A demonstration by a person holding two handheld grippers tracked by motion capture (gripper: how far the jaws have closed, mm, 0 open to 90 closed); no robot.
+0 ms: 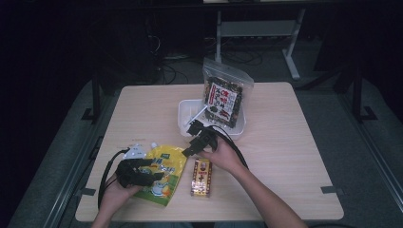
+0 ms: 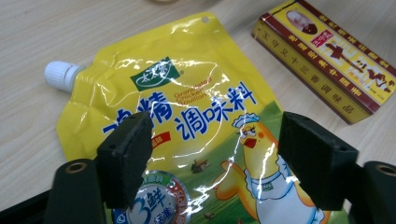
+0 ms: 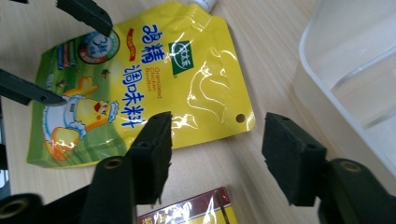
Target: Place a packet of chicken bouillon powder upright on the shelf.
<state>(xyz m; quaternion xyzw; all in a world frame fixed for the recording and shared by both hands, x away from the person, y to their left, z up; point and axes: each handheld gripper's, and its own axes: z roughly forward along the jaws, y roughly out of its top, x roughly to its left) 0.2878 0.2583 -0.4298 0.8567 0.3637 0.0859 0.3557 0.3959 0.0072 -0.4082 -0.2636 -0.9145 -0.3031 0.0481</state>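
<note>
A yellow spouted seasoning pouch (image 1: pixel 166 173) (image 2: pixel 196 93) (image 3: pixel 154 74) lies flat near the table's front left, its white cap (image 2: pixel 60 74) pointing away from the person. My left gripper (image 1: pixel 151 173) (image 2: pixel 212 158) hovers over the pouch's lower half with its jaws apart and no pad touching it; its tips (image 3: pixel 84 63) also straddle the pouch there. My right gripper (image 1: pixel 187 151) (image 3: pixel 215 154) stands open above bare table between the pouch's top corner and a red and yellow box (image 1: pixel 201 177) (image 2: pixel 327 56) (image 3: pixel 187 210), holding nothing.
A white plastic tray (image 1: pixel 187 118) (image 3: pixel 345 93) sits at the table's middle back. A clear bag of dark dried food (image 1: pixel 223 97) leans upright in it. Cables trail from both grippers. The right half of the table (image 1: pixel 294 142) is bare wood.
</note>
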